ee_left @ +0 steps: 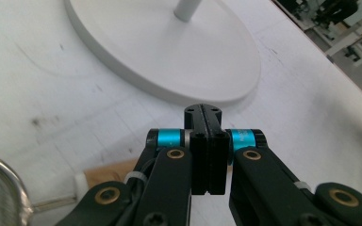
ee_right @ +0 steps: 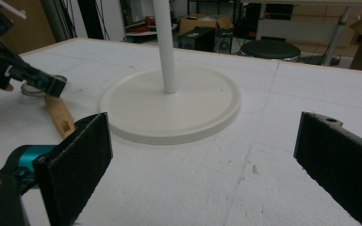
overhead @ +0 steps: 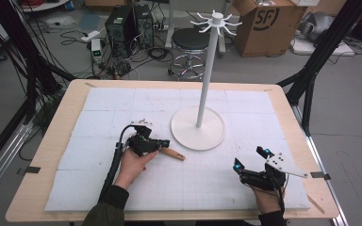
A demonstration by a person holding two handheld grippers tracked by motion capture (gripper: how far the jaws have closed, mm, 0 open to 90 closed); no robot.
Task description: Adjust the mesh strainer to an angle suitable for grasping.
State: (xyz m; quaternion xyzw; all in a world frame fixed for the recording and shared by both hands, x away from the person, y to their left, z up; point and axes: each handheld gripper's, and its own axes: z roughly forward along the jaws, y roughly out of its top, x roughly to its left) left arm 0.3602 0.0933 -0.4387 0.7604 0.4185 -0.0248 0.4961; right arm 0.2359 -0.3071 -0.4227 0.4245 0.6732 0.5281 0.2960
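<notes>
— Two things sit mid-table in the high view: a white stand (overhead: pixel 198 127) with a round base and a tall pole, and just left of that base a wooden handle (overhead: pixel 172 154) lying flat on the white foam mat (overhead: pixel 94 188).

— Where's your left gripper?

— My left gripper (overhead: pixel 162 143) sits right over that handle, left of centre in the frame. In the left gripper view its jaws are pressed together with nothing between them; the handle (ee_left: pixel 111 173) lies below them at lower left, with a metal ring (ee_left: pixel 2 181) at the frame's edge.

— And the right one?

— My right gripper (overhead: pixel 250 159) rests at lower right of the high view, well apart from the stand. In the right gripper view its jaws stand wide apart, the stand's base (ee_right: pixel 169 106) between them farther off.

— Beyond the table?

— Stool (overhead: pixel 190 40) and cardboard box (overhead: pixel 264 23) along the top.
</notes>
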